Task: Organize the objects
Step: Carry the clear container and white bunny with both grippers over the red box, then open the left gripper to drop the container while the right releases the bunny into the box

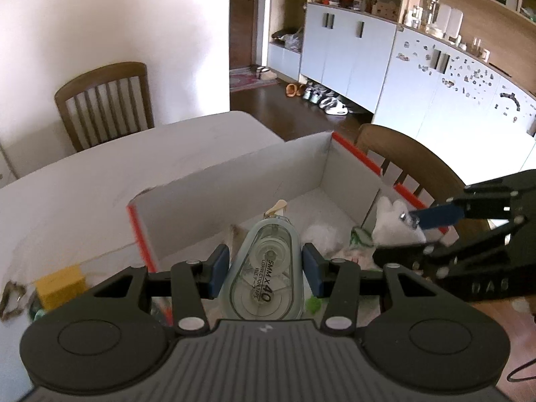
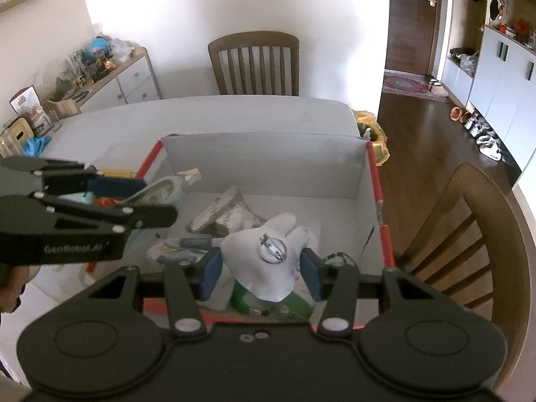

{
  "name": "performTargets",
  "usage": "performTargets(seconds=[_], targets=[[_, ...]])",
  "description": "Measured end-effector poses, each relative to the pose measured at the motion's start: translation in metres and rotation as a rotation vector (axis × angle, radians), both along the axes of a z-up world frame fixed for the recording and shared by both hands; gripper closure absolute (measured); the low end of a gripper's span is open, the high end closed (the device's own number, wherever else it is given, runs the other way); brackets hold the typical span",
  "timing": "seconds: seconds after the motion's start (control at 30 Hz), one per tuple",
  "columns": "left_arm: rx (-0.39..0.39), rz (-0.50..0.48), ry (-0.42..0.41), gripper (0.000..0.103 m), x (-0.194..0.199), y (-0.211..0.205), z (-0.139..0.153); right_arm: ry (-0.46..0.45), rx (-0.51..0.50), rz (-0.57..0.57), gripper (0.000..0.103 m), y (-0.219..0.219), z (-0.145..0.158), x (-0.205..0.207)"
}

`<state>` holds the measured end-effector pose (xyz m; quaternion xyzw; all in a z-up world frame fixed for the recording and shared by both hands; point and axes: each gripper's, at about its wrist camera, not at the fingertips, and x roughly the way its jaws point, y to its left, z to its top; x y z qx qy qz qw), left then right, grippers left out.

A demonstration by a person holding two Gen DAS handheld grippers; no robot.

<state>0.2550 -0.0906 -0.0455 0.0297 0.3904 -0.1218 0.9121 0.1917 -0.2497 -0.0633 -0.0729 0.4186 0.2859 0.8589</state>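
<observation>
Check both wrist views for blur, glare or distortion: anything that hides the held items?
Left wrist: correction tape sharp with legible print, wall blown out, box edges bowed by fisheye. Right wrist: white plush brooch clear, slight glint on its pin, left gripper softly blurred.

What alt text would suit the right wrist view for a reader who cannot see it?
The right gripper holds a white soft tooth-shaped brooch with a metal pin back over an open white cardboard box with red edges on a white table. At left, the left gripper holds a clear plastic correction tape dispenser.
</observation>
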Motion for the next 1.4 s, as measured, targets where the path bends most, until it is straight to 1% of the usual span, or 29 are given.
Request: performTargets(seconds=[0.23, 0.37, 0.63, 0.77, 0.93, 1.07, 1.33, 1.4], targets=[[0.047, -0.038, -0.006, 0.056, 0.043, -0.023, -0.012, 0.01, -0.049, 0.032, 0.054, 0.005, -0.016, 0.021], [0.074, -0.065, 0.01, 0.056, 0.061, -0.033, -0.027, 0.03, -0.076, 0.036, 0.054, 0.009, -0.029, 0.033], [0.103, -0.088, 0.071, 0.056, 0.089, -0.044, -0.052, 0.057, -0.141, 0.066, 0.054, 0.021, -0.054, 0.043], [0.112, -0.091, 0.108, 0.056, 0.1, -0.048, -0.062, 0.079, -0.145, 0.059, 0.054, 0.024, -0.061, 0.047], [0.109, -0.099, 0.163, 0.056, 0.109, -0.052, -0.076, 0.108, -0.159, 0.06, 0.054, 0.026, -0.071, 0.046], [0.138, -0.108, 0.196, 0.056, 0.111, -0.056, -0.086, 0.108, -0.16, 0.06, 0.054, 0.025, -0.076, 0.043], [0.136, -0.106, 0.201, 0.056, 0.109, -0.06, -0.087, 0.117, -0.154, 0.049, 0.052, 0.024, -0.077, 0.044], [0.121, -0.102, 0.197, 0.056, 0.107, -0.058, -0.084, 0.12, -0.156, 0.045, 0.049, 0.022, -0.076, 0.044]])
